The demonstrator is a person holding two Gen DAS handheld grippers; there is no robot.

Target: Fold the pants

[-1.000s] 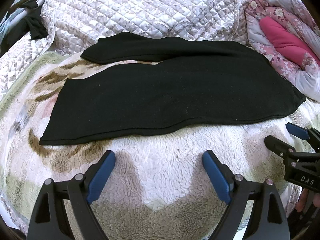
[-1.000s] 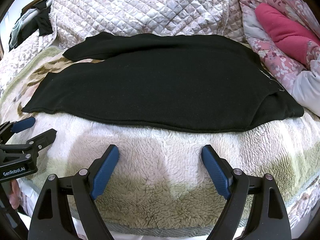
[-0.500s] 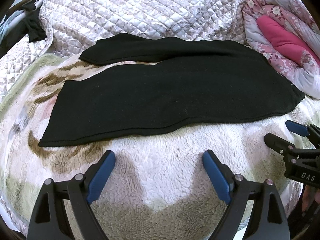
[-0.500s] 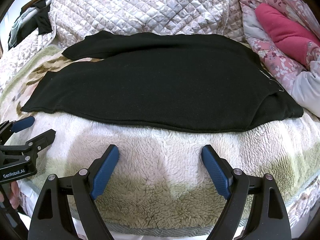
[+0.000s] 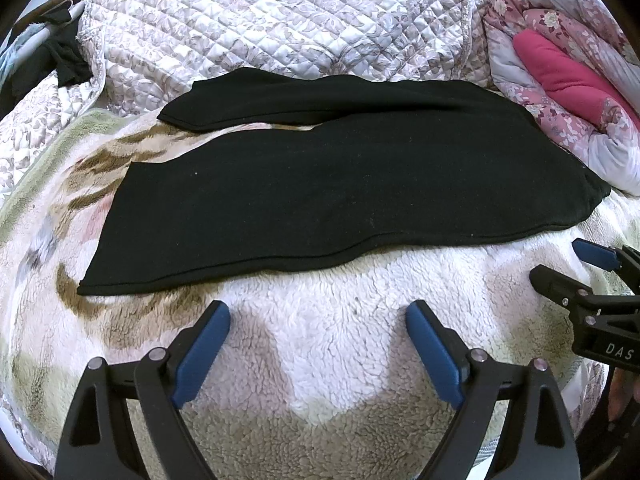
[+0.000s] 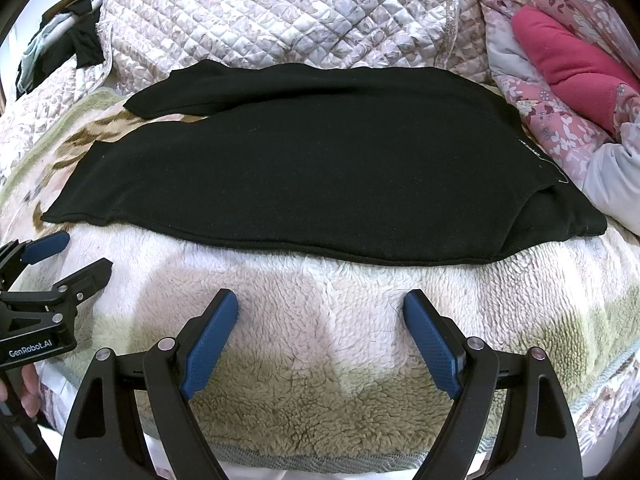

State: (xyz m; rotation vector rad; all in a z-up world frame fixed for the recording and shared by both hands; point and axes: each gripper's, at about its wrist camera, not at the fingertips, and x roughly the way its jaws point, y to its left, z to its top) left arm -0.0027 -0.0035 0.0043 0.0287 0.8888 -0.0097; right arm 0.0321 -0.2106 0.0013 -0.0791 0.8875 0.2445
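Note:
Black pants (image 5: 340, 176) (image 6: 312, 168) lie flat across a fluffy blanket (image 5: 340, 320) (image 6: 320, 320), waist to the right, legs running left. The far leg spreads slightly away from the near one at the left end. My left gripper (image 5: 318, 316) hovers open over the blanket just short of the near leg's lower hem edge, nothing between its blue pads (image 5: 202, 344). My right gripper (image 6: 320, 304) is open too, just below the pants' near edge toward the waist. Each gripper shows at the side of the other's view: the right gripper (image 5: 560, 264), the left gripper (image 6: 76, 256).
A quilted cover (image 5: 280, 20) (image 6: 280, 16) is heaped behind the pants. A pink floral duvet with a magenta roll (image 5: 568, 72) (image 6: 572, 64) lies at the right. Dark clothes (image 5: 60, 52) hang at the far left. The bed's front edge (image 6: 320, 456) runs below my right gripper.
Both grippers have crept slightly toward the pants, staying open. The pants have not moved.

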